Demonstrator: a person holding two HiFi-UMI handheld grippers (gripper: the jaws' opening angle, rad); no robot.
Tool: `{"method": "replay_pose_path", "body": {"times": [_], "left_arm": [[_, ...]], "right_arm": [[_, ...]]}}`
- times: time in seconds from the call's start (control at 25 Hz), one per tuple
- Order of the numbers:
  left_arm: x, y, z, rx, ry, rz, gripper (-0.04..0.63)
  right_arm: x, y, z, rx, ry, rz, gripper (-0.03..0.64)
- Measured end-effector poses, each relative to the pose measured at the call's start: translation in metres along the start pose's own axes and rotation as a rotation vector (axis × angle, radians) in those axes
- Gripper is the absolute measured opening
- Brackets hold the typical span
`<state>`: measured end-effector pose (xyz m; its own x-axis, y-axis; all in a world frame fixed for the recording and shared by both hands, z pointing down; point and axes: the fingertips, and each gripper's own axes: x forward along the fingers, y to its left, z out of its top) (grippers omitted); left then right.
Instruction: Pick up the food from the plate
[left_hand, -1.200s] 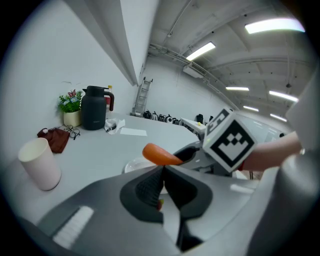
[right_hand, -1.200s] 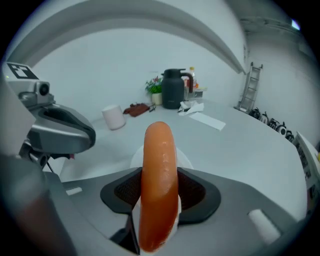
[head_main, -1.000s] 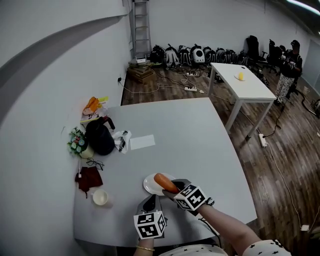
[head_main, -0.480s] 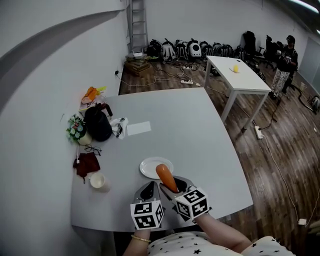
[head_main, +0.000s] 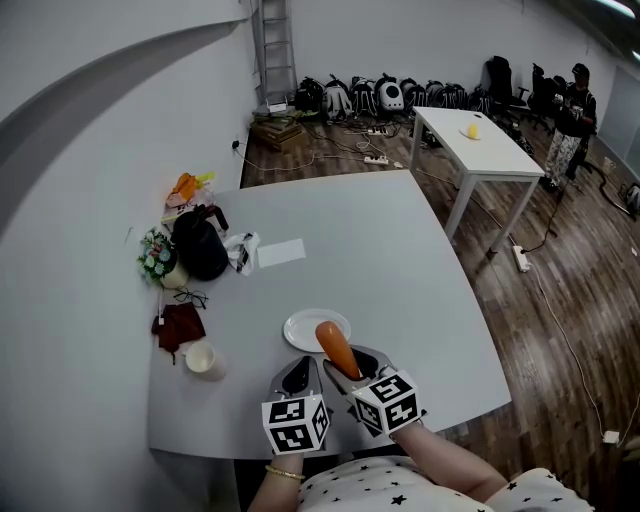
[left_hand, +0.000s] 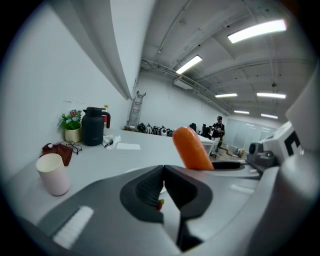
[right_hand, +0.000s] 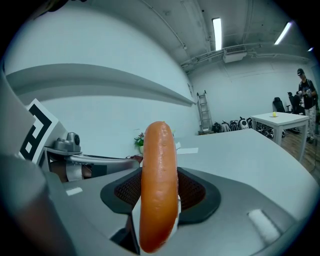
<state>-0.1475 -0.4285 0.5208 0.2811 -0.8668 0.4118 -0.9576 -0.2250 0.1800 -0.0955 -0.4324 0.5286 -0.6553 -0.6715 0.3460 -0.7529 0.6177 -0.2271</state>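
An orange sausage (head_main: 337, 349) stands lifted above the near edge of the grey table, clamped between the jaws of my right gripper (head_main: 345, 368). In the right gripper view the sausage (right_hand: 159, 185) fills the middle, upright between the dark pads. The white plate (head_main: 312, 329) lies bare on the table just beyond it. My left gripper (head_main: 299, 376) hovers close beside the right one, its jaws closed together with nothing in them. From the left gripper view the sausage (left_hand: 191, 148) rises to the right of those jaws (left_hand: 161, 187).
At the table's left side stand a white cup (head_main: 201, 360), a dark red cloth (head_main: 179, 326), glasses, a black kettle (head_main: 199, 255) and a small flower pot (head_main: 157, 263). A white paper (head_main: 281, 252) lies further back. A second white table (head_main: 487, 155) and a person stand across the room.
The right gripper has lifted the sausage off the plate and drawn it toward me. The plate now lies bare. Both grippers stay close together near the table's front edge.
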Motion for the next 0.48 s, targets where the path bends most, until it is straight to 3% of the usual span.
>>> {"method": "replay_pose_path", "body": {"times": [0.48], "left_arm": [[-0.0010, -0.0001, 0.0046, -0.001, -0.013, -0.002, 0.008]], "right_arm": [[-0.0033, -0.0007, 0.0050, -0.006, -0.016, -0.012, 0.199]]}}
